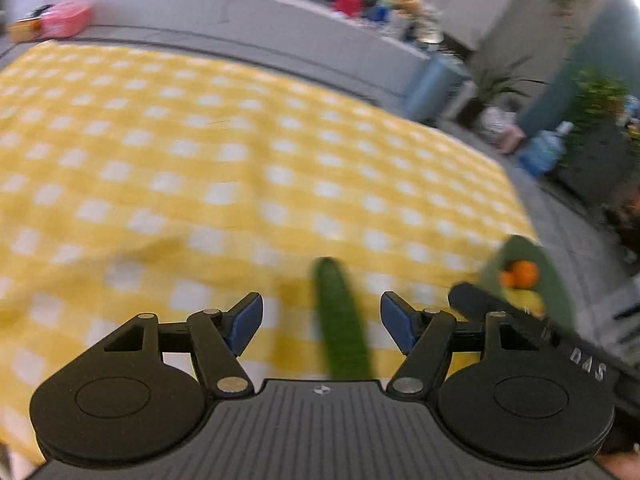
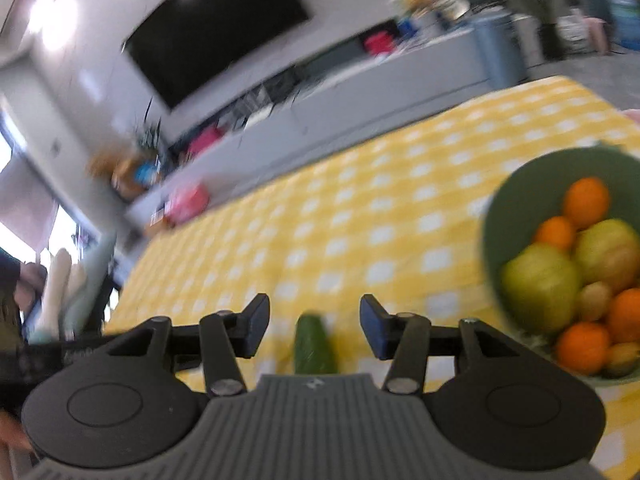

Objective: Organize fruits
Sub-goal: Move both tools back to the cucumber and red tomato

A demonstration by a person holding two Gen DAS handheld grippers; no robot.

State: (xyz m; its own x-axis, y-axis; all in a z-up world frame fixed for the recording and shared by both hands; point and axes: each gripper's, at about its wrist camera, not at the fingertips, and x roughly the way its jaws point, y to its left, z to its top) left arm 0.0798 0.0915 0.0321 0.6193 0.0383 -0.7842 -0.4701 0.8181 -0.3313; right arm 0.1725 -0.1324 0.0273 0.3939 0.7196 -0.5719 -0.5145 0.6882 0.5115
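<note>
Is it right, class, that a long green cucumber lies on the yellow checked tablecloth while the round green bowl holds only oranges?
Not quite. The round green bowl holds oranges plus yellow-green apples, as the right wrist view shows. The long green cucumber does lie on the yellow checked tablecloth.

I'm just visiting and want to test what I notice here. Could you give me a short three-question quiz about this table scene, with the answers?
1. True or false: the cucumber lies on the yellow checked cloth, outside the green bowl.
2. Multiple choice: what is in the bowl? A) only oranges B) oranges together with yellow-green fruit C) nothing
3. Short answer: is the left gripper or the right gripper squeezing anything?

Key
1. True.
2. B.
3. No. Both stand open, the cucumber showing in the gap between the fingers, which do not touch it.
</note>
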